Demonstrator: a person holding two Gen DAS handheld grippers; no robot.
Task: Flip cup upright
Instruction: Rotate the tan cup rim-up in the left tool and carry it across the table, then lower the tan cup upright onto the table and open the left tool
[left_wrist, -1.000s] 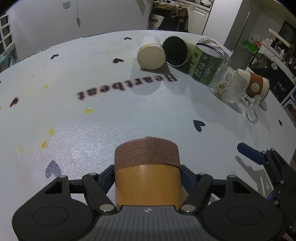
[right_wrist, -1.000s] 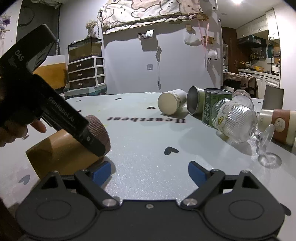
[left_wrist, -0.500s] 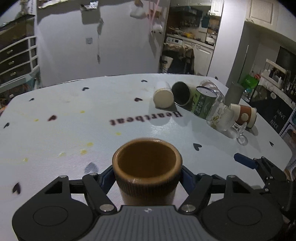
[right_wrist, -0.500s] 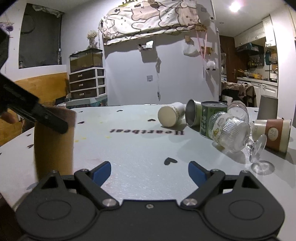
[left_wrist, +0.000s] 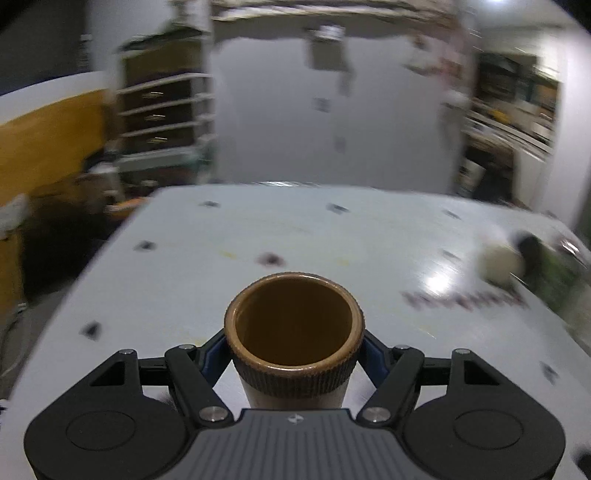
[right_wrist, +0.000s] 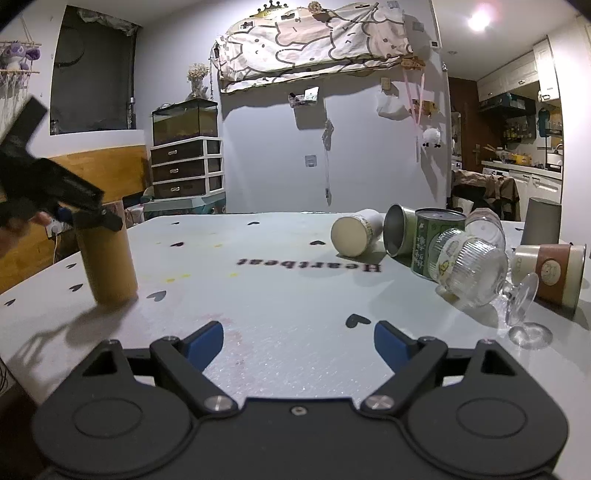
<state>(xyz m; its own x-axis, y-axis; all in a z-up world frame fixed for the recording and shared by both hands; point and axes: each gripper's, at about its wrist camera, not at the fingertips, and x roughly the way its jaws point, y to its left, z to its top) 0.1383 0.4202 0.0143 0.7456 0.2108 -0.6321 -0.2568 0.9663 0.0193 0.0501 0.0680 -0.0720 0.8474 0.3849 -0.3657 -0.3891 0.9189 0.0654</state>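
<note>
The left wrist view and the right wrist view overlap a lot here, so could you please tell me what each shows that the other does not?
Only the left wrist view shows inside the brown cup, mouth up between the left gripper fingers. Only the right wrist view shows that cup's base on the table, the open right gripper, and sharply, the glass goblet, green can and sleeved paper cup lying on their sides. Both show the cup, the table and the tipped white cup.
</note>
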